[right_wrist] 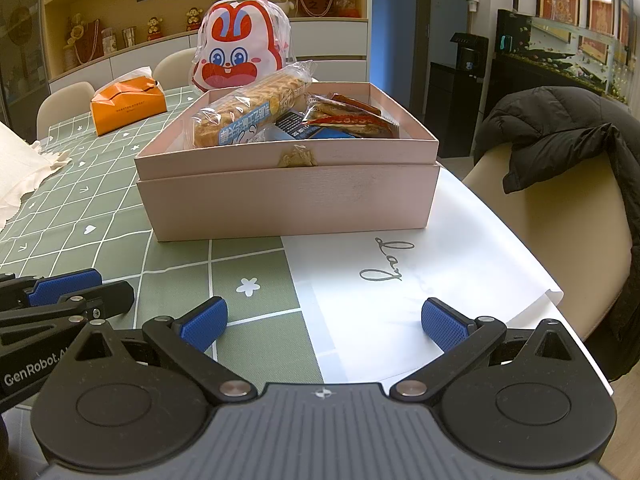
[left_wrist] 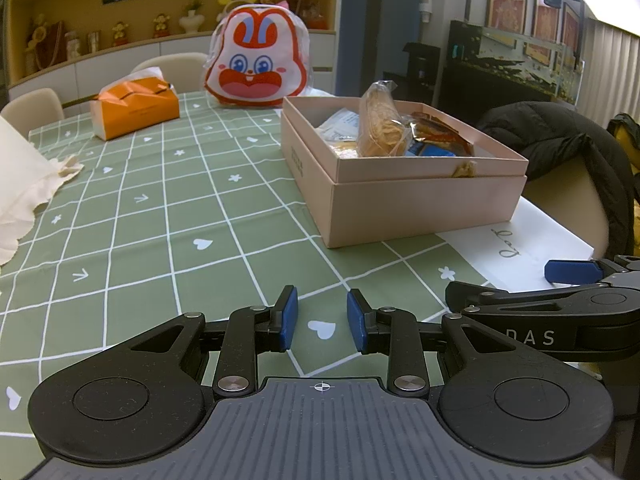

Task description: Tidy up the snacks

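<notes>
A pink cardboard box (left_wrist: 400,204) (right_wrist: 280,200) stands on the green checked tablecloth (left_wrist: 160,220) with its top open. Several snack packs lie inside. A long clear-wrapped wafer pack (left_wrist: 378,124) (right_wrist: 252,108) leans across the top, beside a red-orange packet (left_wrist: 440,134) (right_wrist: 352,118) and a blue packet (right_wrist: 296,124). My left gripper (left_wrist: 322,318) hovers low over the cloth, short of the box, its pads a narrow gap apart with nothing between them. My right gripper (right_wrist: 324,324) is wide open and empty, just in front of the box over a white sheet (right_wrist: 400,280).
A rabbit-face bag (left_wrist: 256,60) (right_wrist: 240,52) stands behind the box. An orange tissue box (left_wrist: 134,110) (right_wrist: 128,104) sits at the far left, and a white cloth (left_wrist: 24,184) lies at the left edge. A chair draped with a black jacket (right_wrist: 560,132) stands right of the table.
</notes>
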{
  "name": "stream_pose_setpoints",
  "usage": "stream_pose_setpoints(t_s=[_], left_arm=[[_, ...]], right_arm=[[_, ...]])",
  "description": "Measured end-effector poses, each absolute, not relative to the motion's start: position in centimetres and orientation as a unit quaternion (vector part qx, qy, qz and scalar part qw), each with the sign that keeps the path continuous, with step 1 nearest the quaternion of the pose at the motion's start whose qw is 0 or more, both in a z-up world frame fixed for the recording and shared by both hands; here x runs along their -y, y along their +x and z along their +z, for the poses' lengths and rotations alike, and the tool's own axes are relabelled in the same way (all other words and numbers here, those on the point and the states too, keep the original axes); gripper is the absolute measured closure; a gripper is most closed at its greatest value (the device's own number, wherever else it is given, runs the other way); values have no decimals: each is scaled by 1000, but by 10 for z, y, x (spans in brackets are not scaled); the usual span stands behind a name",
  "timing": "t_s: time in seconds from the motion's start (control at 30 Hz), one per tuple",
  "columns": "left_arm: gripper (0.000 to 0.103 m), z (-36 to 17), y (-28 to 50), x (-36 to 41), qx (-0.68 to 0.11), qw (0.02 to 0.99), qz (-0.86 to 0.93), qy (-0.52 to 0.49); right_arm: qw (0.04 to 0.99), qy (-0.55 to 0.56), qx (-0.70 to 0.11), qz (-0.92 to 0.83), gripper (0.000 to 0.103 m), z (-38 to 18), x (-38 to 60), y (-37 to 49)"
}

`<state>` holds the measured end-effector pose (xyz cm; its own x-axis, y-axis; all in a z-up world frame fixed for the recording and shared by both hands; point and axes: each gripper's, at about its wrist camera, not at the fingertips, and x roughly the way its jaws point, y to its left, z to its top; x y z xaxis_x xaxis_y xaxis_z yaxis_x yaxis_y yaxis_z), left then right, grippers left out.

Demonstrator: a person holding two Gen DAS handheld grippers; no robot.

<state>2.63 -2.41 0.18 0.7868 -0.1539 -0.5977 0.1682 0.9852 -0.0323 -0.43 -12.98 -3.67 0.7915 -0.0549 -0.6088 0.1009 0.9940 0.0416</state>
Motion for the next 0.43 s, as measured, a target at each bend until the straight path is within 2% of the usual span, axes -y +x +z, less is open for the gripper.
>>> stream_pose_setpoints(t_s=[0.43], left_arm=[[71, 2, 26, 24, -315, 945, -85, 10]], right_arm=[[946, 36, -320, -41, 0, -37, 130, -4]])
